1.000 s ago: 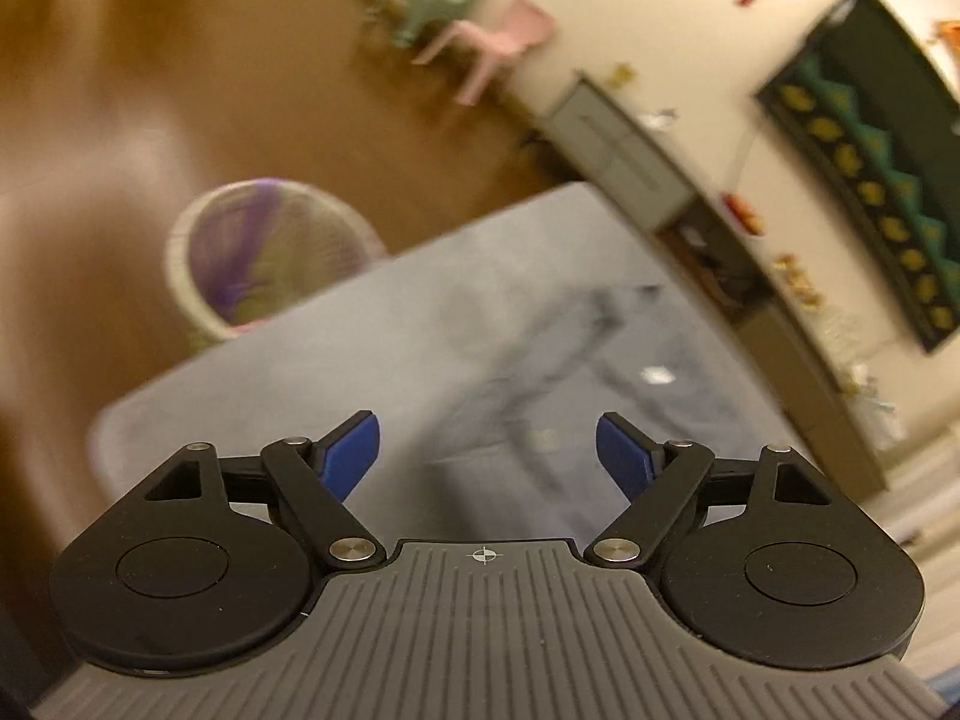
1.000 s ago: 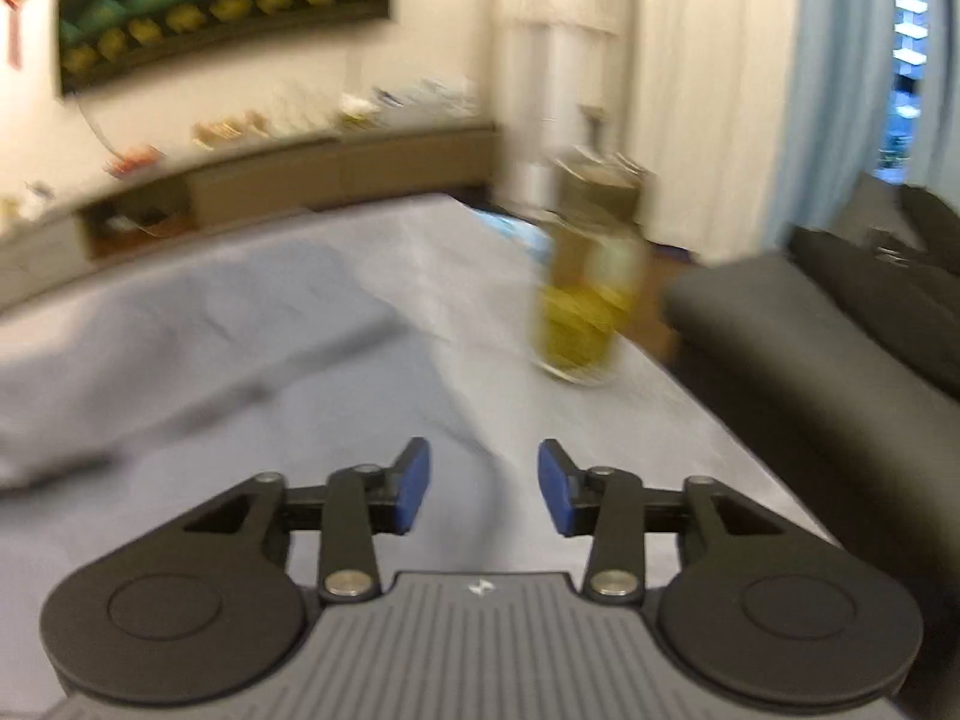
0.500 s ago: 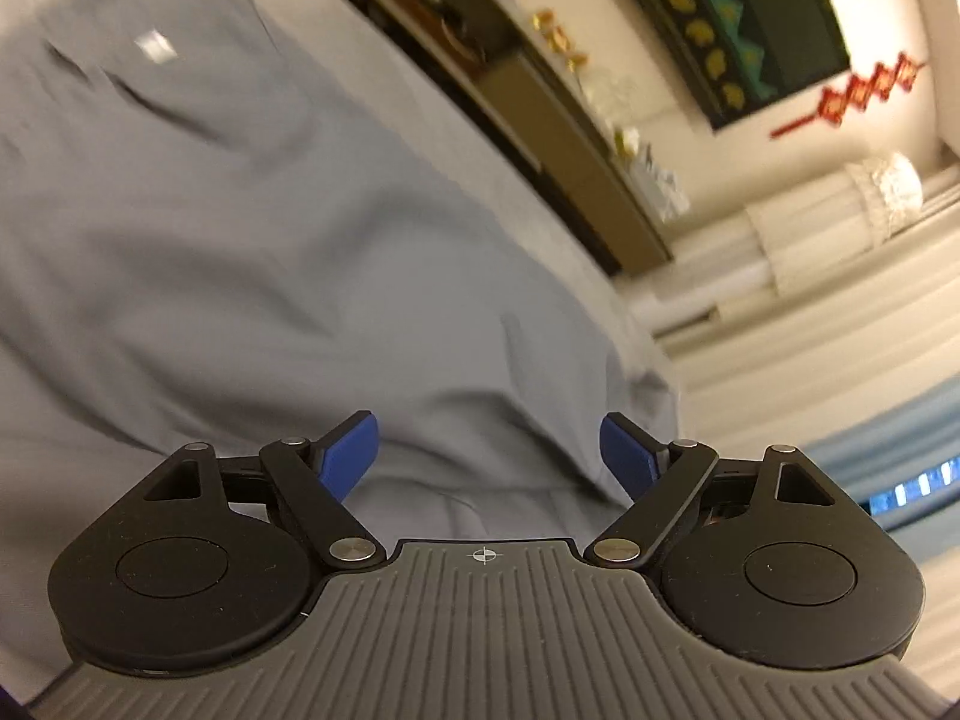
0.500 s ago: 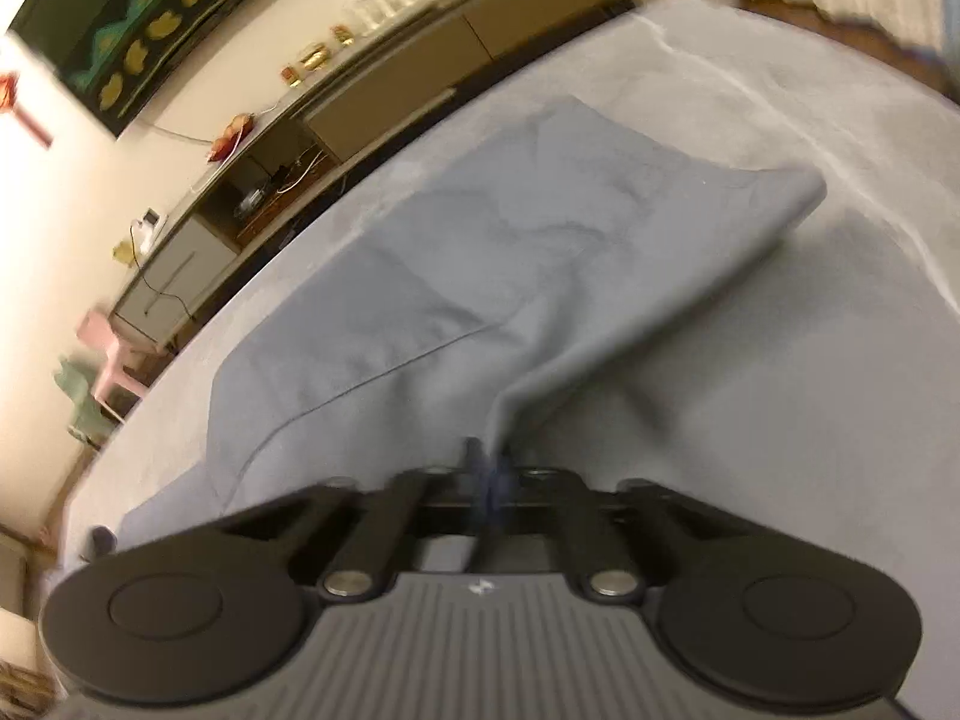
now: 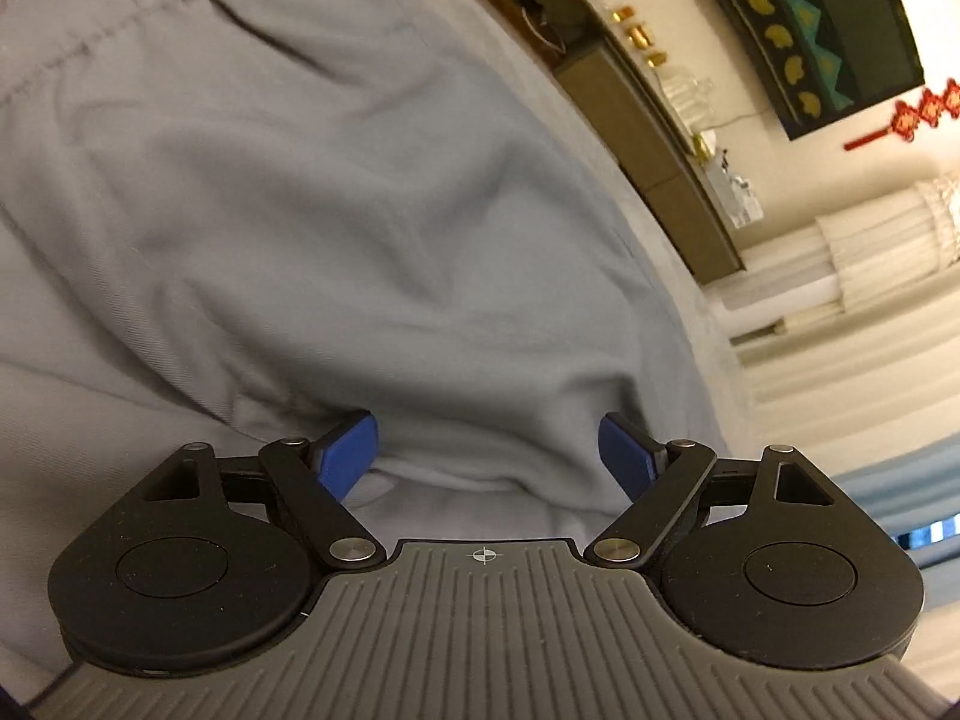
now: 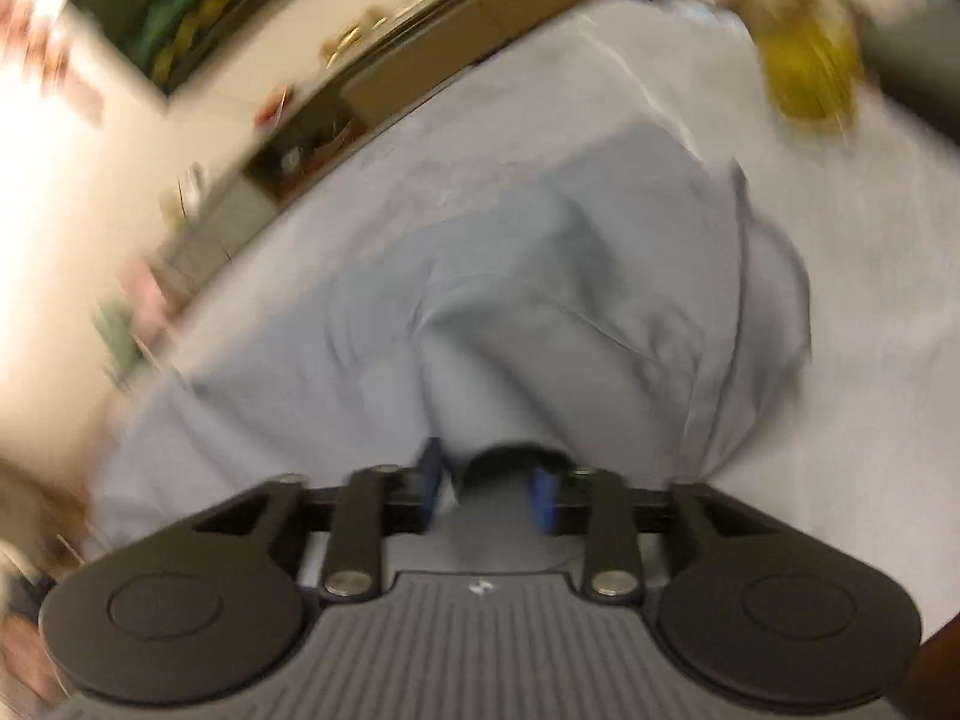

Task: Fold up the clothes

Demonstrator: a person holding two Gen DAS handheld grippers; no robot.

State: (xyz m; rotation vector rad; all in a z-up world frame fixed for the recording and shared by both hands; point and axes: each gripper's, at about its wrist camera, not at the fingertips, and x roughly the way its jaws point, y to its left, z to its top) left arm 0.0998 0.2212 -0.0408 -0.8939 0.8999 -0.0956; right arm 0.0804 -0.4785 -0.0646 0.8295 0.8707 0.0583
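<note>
A grey garment lies spread over a grey covered surface, with a small white label near its far end. My left gripper hovers low over the garment's near edge, its blue pads wide apart, so it is open with cloth below the gap. The right wrist view is blurred. There the same garment lies partly folded over itself, and a raised fold of it arches just ahead of my right gripper. That gripper's jaws are opening, and its pads stand apart without pressing the cloth.
A low brown cabinet with small items runs along the wall under a dark patterned hanging. Pale curtains hang at the right. A jar with yellow contents stands on the surface beyond the garment.
The left gripper swung from the floor and basket down over the garment, staying open. The right gripper shut on a cloth fold half a second ago; its jaws have since parted and released it.
</note>
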